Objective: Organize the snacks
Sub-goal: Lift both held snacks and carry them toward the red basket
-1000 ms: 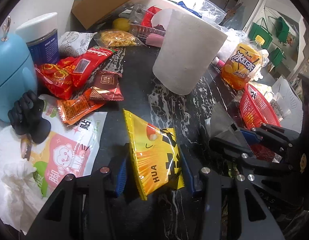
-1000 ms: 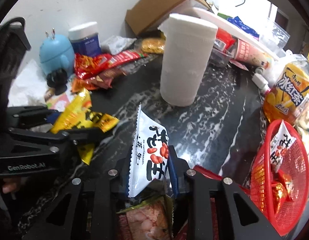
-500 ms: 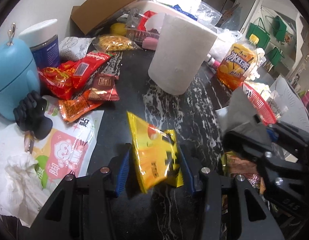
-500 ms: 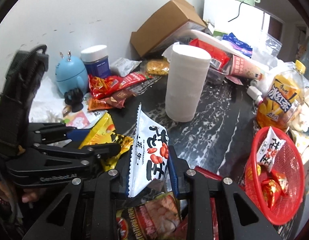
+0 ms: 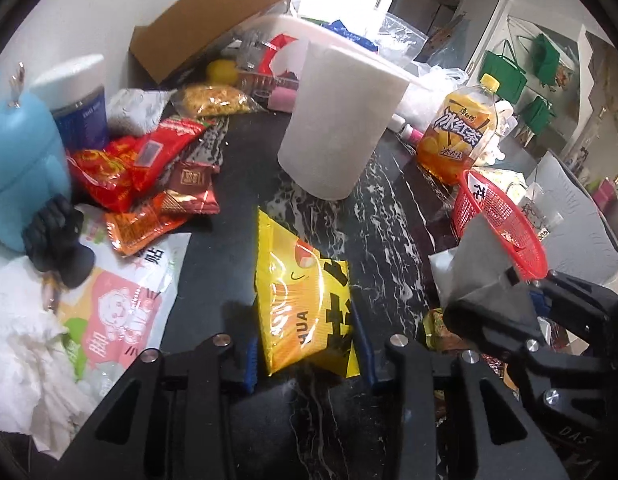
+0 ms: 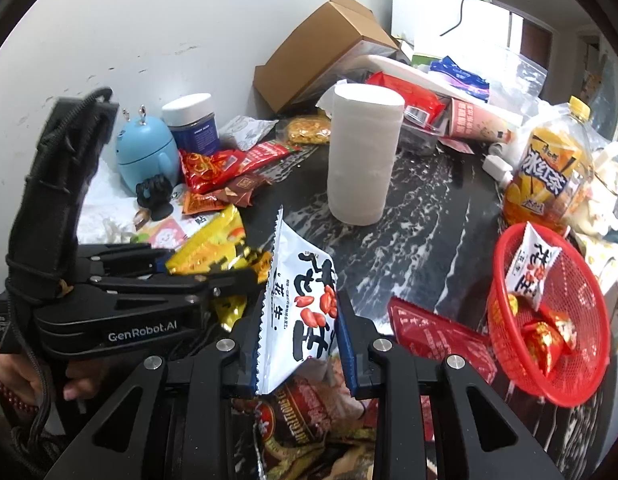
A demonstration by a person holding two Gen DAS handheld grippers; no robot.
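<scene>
Above the marbled counter, left jaws pinch a yellow packet (image 5: 305, 300), right jaws a white peanut packet (image 6: 305, 304).

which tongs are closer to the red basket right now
Right. The right tongs, shut on the white peanut packet, sit just beside the red basket; the left tongs, holding the yellow packet, are farther off.
</scene>
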